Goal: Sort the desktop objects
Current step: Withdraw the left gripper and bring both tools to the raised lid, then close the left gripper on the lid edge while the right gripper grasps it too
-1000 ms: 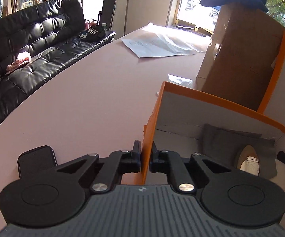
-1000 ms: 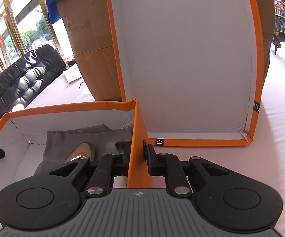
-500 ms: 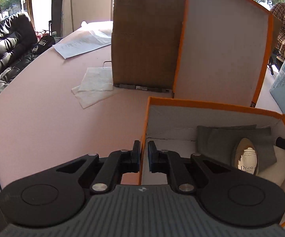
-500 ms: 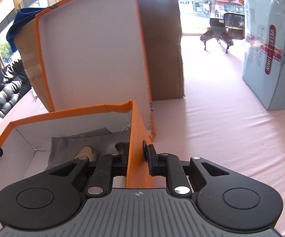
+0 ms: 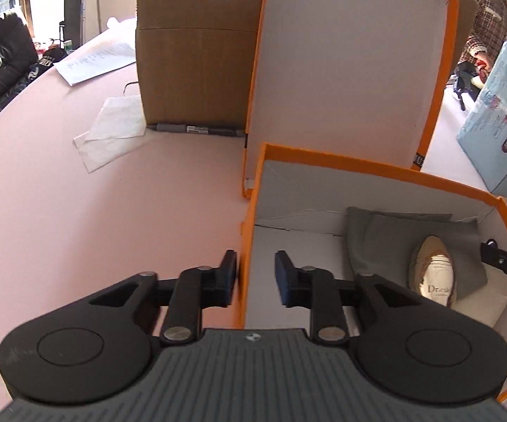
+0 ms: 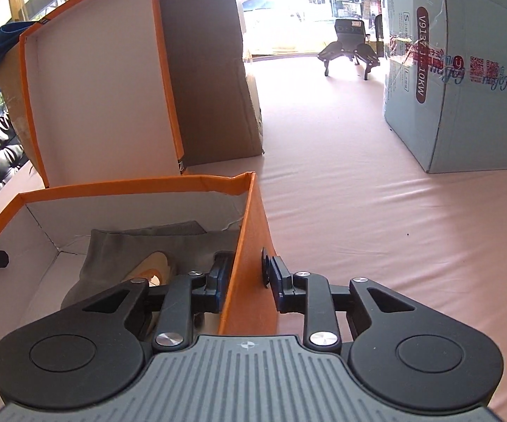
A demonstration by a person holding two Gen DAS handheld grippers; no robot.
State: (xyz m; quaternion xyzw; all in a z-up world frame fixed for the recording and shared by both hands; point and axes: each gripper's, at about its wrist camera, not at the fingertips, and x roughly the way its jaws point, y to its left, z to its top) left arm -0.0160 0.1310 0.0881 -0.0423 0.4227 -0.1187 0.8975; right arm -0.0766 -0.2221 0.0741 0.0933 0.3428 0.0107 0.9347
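While the orange box stands on the pink table at lower centre, its side walls pass between both pairs of jaws. Left gripper and right gripper are open. Inside lies a grey cloth.

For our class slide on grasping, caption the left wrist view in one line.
Left gripper open, its fingers straddling the orange box's wall beside a grey pouch.
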